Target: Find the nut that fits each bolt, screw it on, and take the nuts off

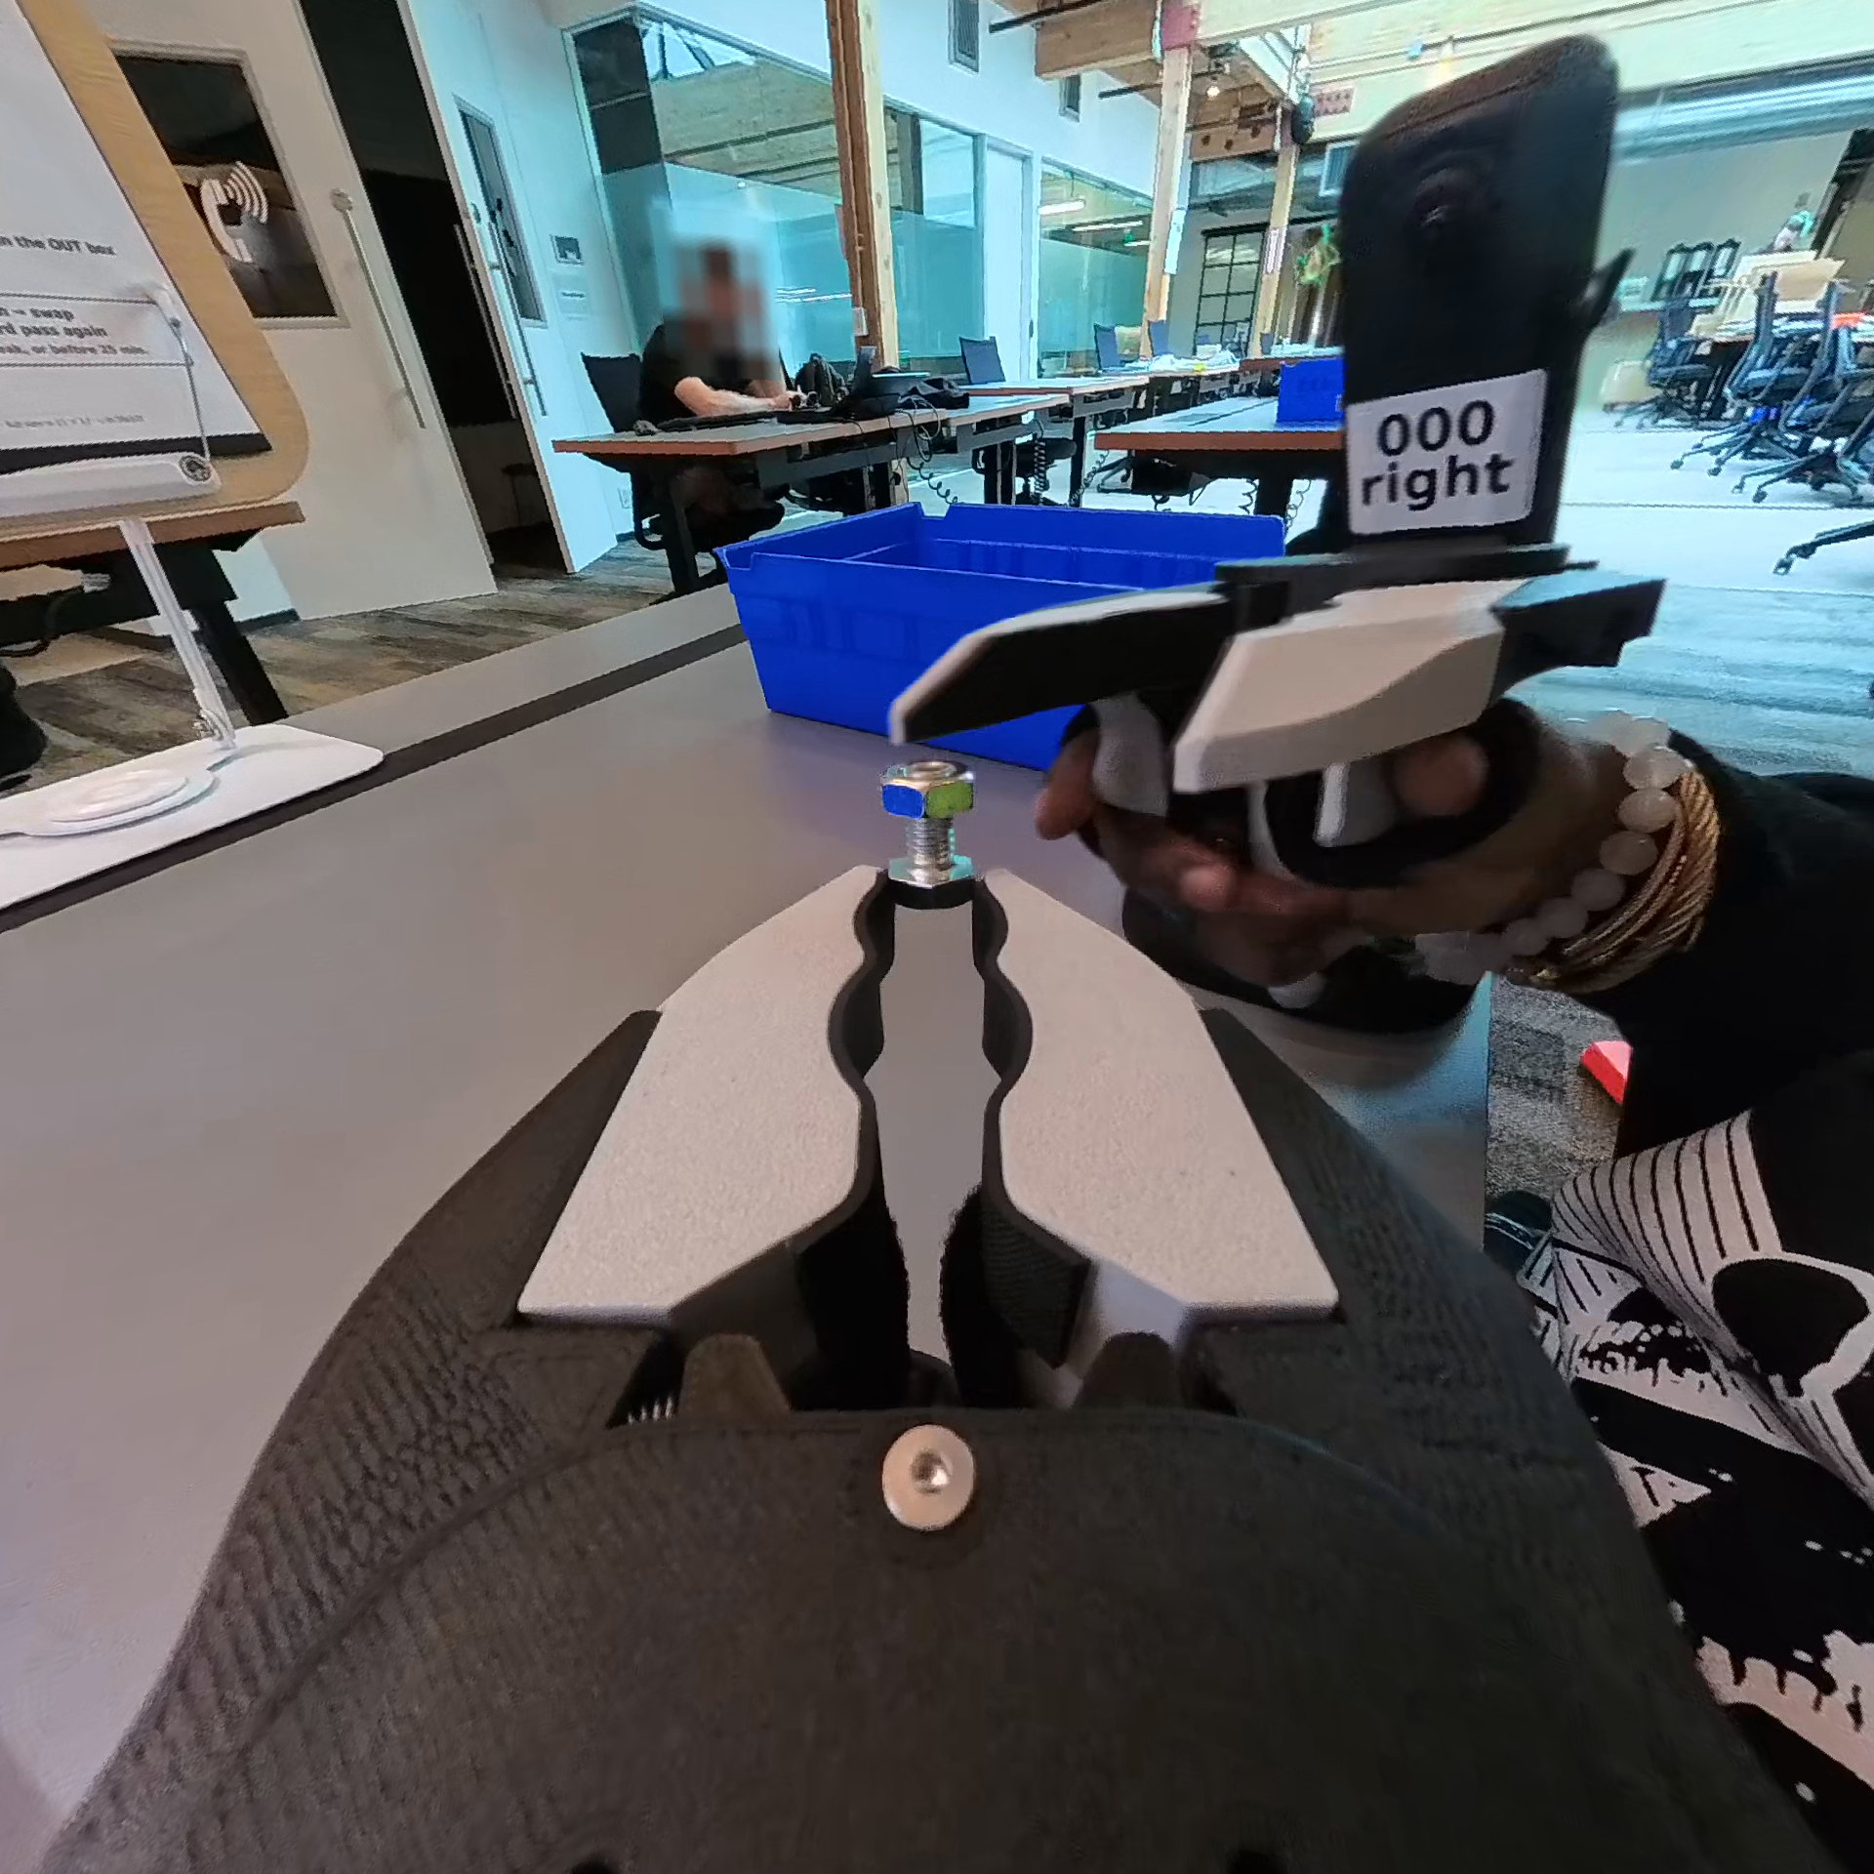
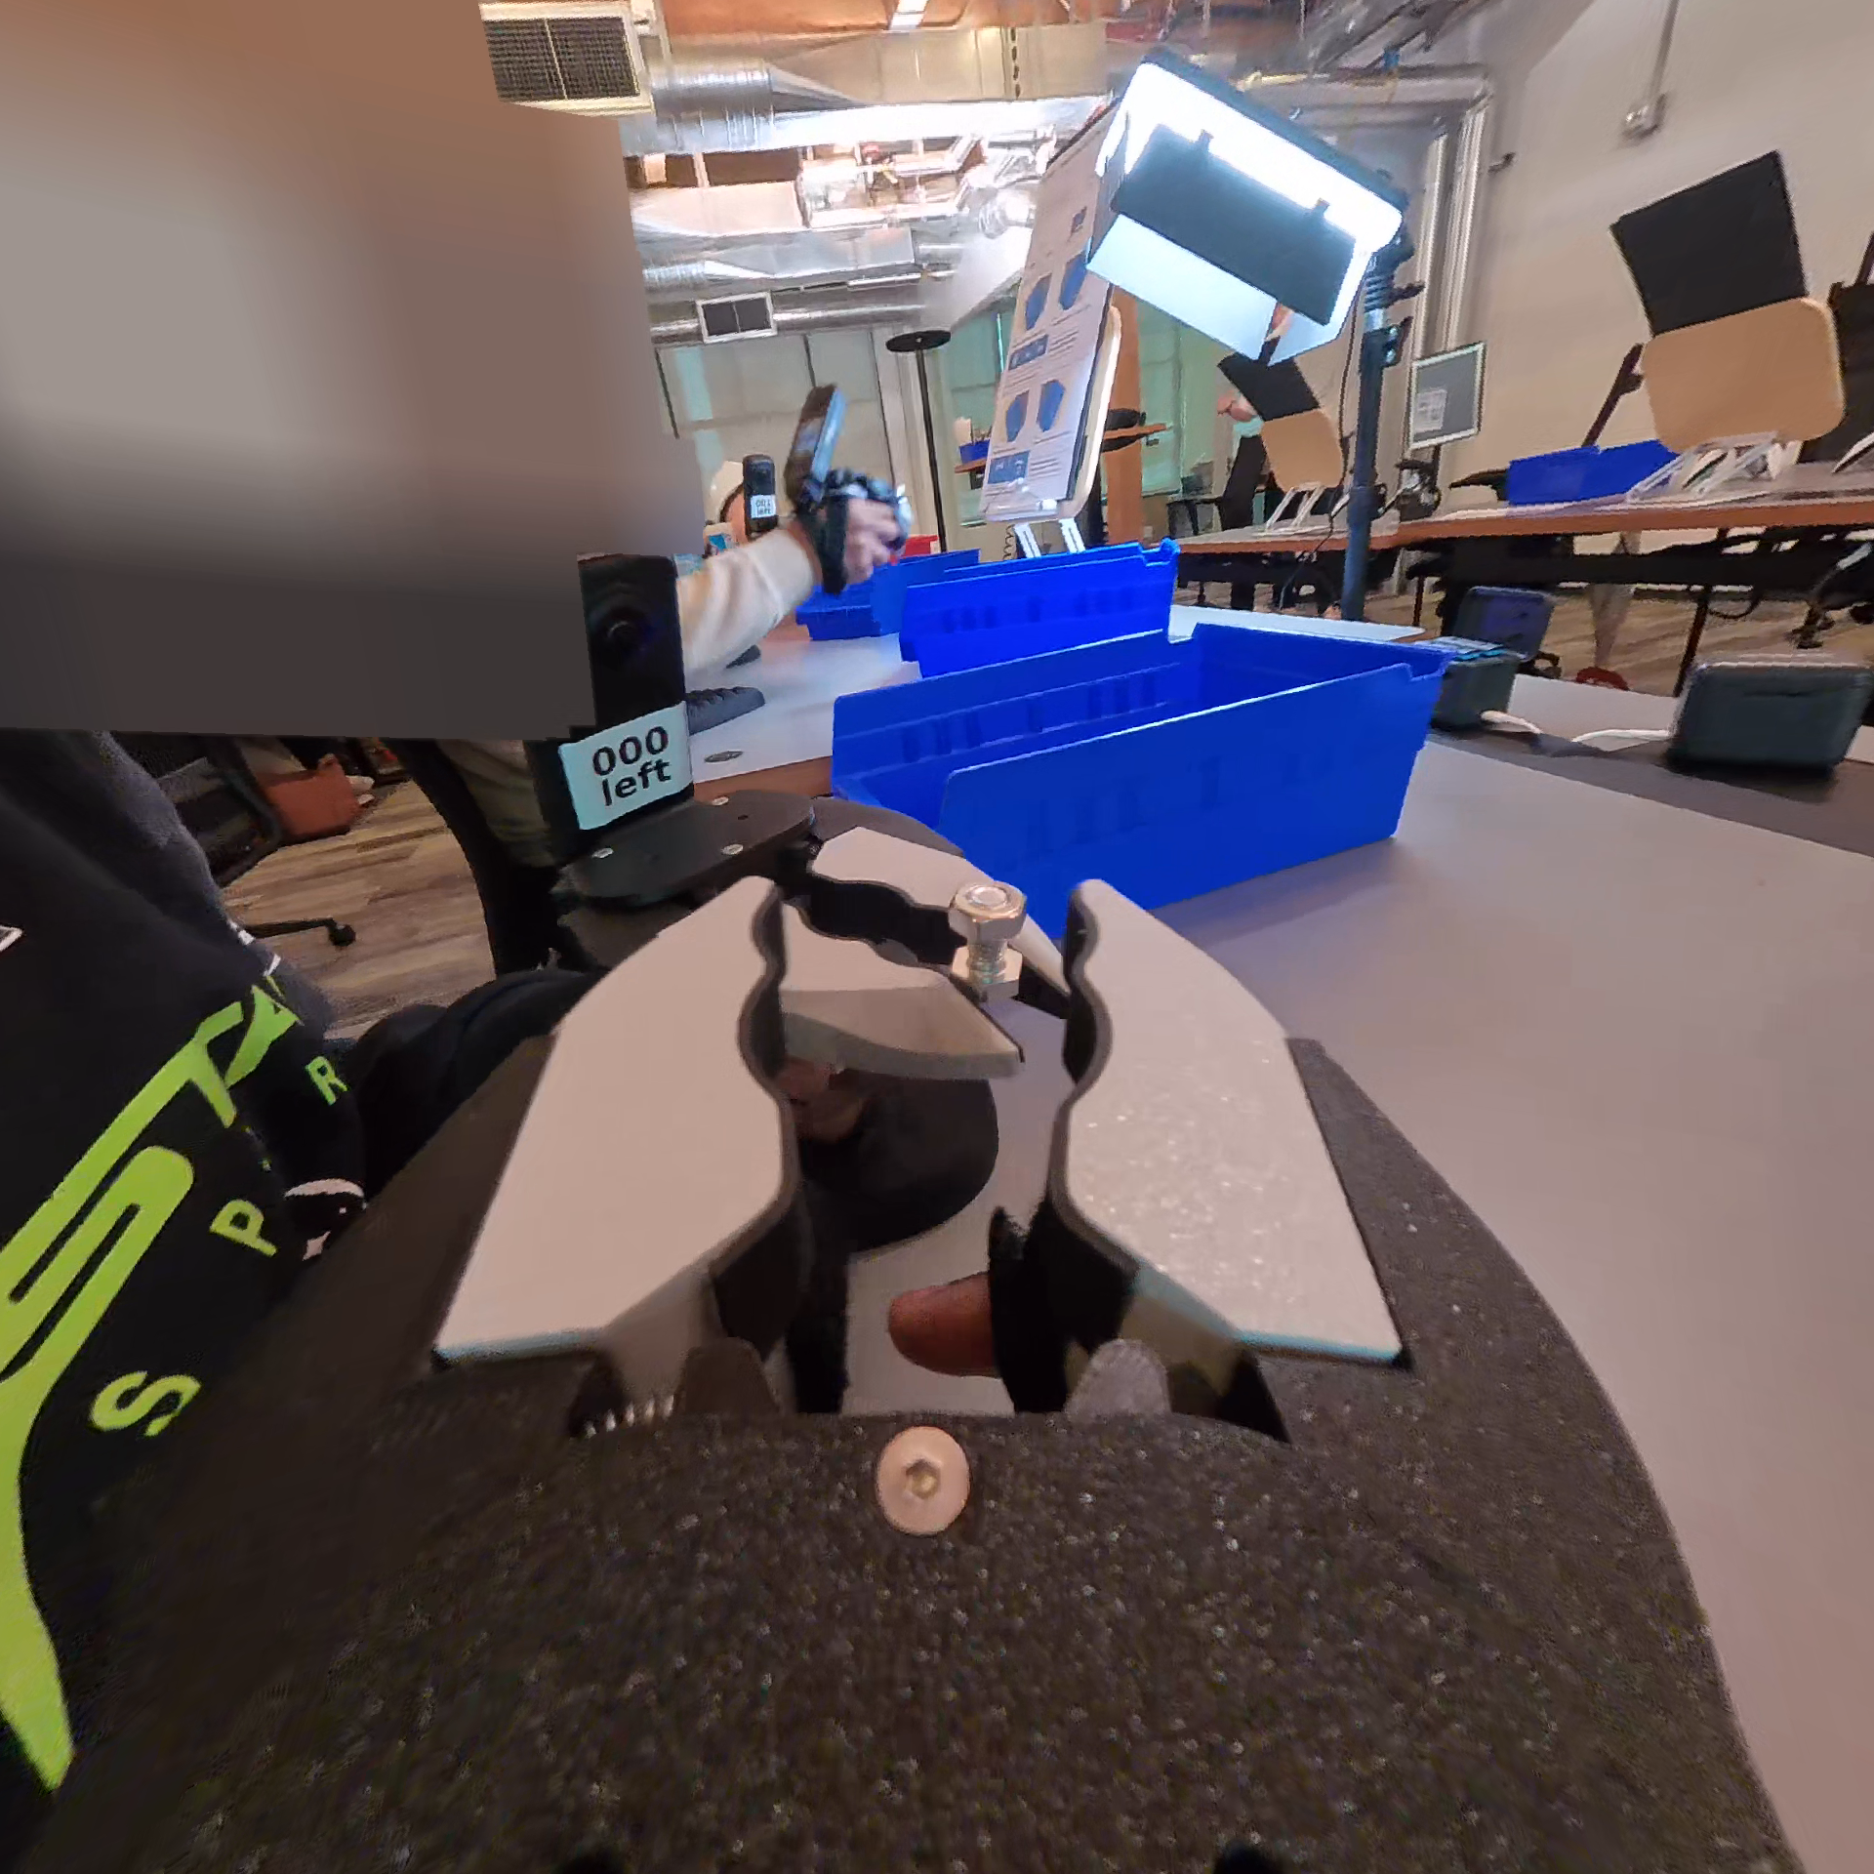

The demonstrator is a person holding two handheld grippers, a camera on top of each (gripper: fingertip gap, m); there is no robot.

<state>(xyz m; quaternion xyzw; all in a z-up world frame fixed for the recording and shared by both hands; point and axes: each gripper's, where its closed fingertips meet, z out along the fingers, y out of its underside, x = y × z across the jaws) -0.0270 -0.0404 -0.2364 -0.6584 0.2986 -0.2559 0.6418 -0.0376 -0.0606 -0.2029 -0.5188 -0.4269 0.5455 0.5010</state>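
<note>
Left wrist view: bolt (image 1: 928, 834) upright at frame centre, hex nut (image 1: 927, 795) near its top, base pinched between left gripper (image 1: 930, 892) tips, jaws nearly closed on it. Right gripper (image 1: 1044, 700) at upper right, above the nut, jaws apart, holding nothing. Blue bin (image 1: 913, 619) behind on grey table (image 1: 456, 963).

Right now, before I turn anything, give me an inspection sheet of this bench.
Surface: grey table, bare around the work.
Job's things: bolt upright, head down; nut with blue and green faces at the thread's top.
Clutter: blue bin behind; white stand base at the left.
Grippers: left hand-held gripper shut on the bolt's head; right hand-held gripper open near the nut.
Cables: nothing seen.
Surroundings: open office, desks, seated person.
</note>
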